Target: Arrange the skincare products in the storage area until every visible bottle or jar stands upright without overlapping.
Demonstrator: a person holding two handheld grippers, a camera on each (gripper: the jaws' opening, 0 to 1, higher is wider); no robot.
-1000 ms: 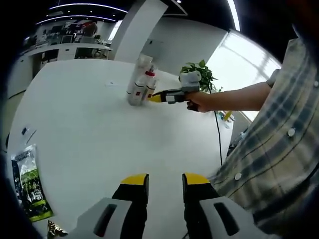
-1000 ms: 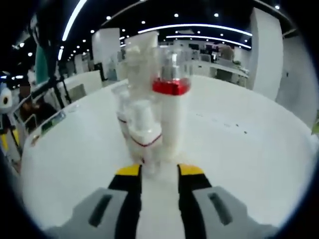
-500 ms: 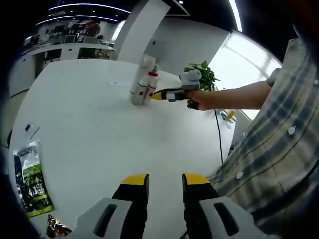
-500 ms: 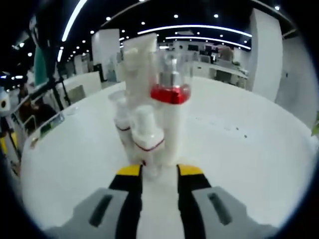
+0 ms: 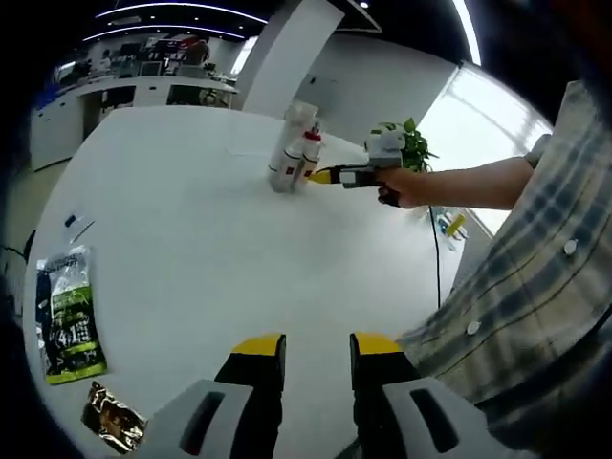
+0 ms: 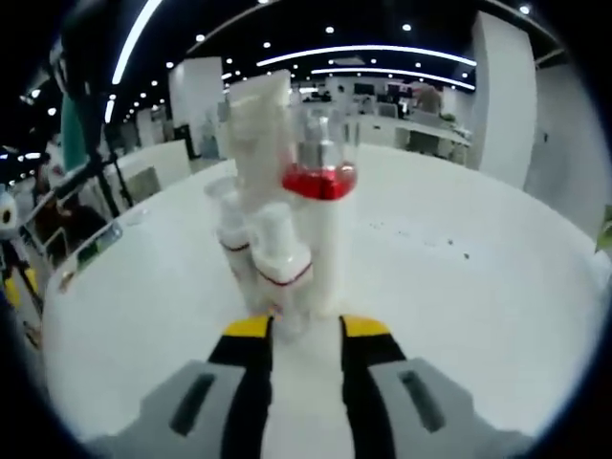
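Several skincare bottles (image 6: pixel 282 239) stand upright, bunched together on the white worktop (image 6: pixel 459 287), the tallest with a red band (image 6: pixel 320 182). Directly below them, the right gripper (image 6: pixel 304 330) has its fingers slightly apart, close to the smallest bottle (image 6: pixel 279 273); contact cannot be told. The left gripper (image 5: pixel 316 346), fingers apart and empty, hovers well away. Two snack packets (image 5: pixel 67 316) lie near the worktop's edge.

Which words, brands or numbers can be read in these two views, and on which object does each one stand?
No text can be read.
Green packet: white print, too blurred.
Small dark packet: markings too small.
Bottles: no legible label; the red bands carry no visible words.
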